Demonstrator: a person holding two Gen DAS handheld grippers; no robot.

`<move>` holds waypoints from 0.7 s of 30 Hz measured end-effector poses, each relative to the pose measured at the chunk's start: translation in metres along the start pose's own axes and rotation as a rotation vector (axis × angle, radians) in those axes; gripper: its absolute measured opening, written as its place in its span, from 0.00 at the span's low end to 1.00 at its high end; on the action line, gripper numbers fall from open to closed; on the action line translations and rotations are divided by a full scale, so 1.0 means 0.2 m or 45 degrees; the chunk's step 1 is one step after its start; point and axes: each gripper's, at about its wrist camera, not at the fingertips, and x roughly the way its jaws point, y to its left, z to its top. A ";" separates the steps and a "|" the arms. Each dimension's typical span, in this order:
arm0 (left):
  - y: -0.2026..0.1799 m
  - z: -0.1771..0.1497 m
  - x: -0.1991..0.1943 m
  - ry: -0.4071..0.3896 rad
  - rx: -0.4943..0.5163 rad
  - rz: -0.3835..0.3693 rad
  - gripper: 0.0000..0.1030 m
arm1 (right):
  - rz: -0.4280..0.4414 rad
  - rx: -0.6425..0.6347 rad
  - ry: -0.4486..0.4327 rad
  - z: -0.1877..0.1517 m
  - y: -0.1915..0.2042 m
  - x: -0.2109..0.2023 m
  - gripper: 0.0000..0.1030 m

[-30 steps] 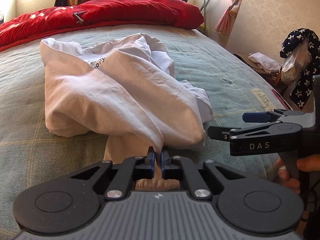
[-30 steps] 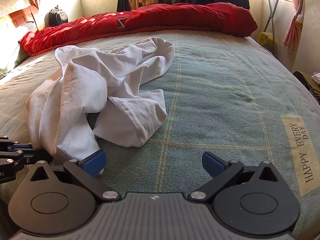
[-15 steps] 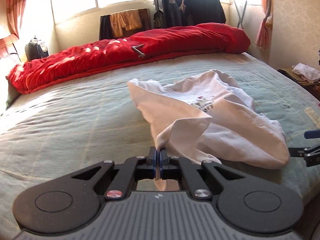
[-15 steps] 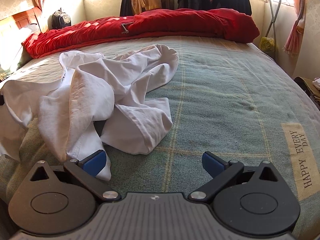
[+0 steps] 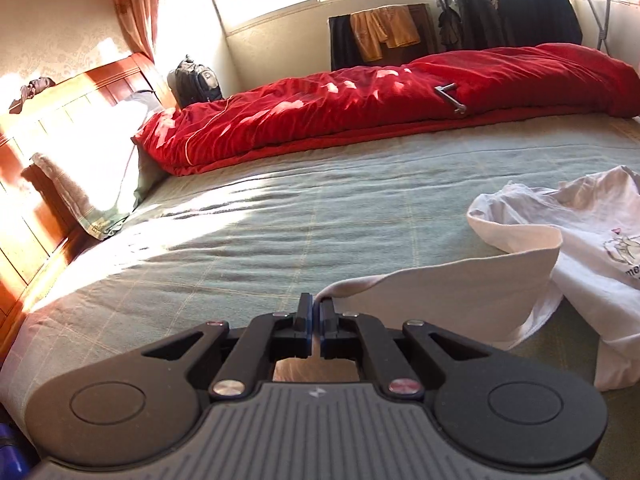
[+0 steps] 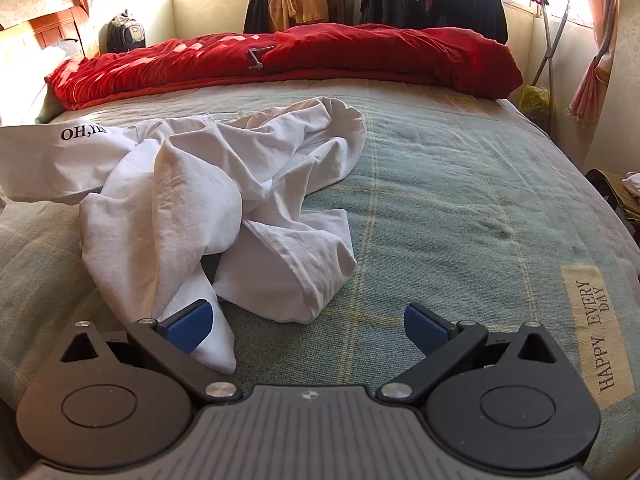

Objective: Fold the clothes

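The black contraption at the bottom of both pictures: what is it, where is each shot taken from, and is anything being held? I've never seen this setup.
No robot here: a person carries a two-finger gripper in each hand, and a wide-angle camera on each looks out along its fingers. That is why the black jaws fill the bottom of both views.

The left-hand view shows the left gripper shut on an edge of a white T-shirt, which trails off to the right. The right-hand view shows the right gripper open and holding nothing, one blue pad beside a fold of the same shirt.

The shirt lies crumpled on a bed with a green checked cover; a red duvet lies along the far side.
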 end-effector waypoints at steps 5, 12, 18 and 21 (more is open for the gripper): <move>0.20 0.05 0.18 0.072 -0.075 0.086 0.01 | -0.018 -0.020 0.005 0.02 0.02 0.02 1.00; 0.40 0.11 0.41 0.156 -0.166 0.176 0.01 | -0.056 -0.033 0.015 0.05 0.04 0.05 1.00; 0.57 0.11 0.56 0.232 -0.212 0.257 0.01 | -0.093 -0.022 0.008 0.10 0.04 0.06 1.00; 0.60 0.09 0.63 0.271 -0.175 0.310 0.02 | -0.101 -0.019 -0.003 0.13 0.04 0.07 1.00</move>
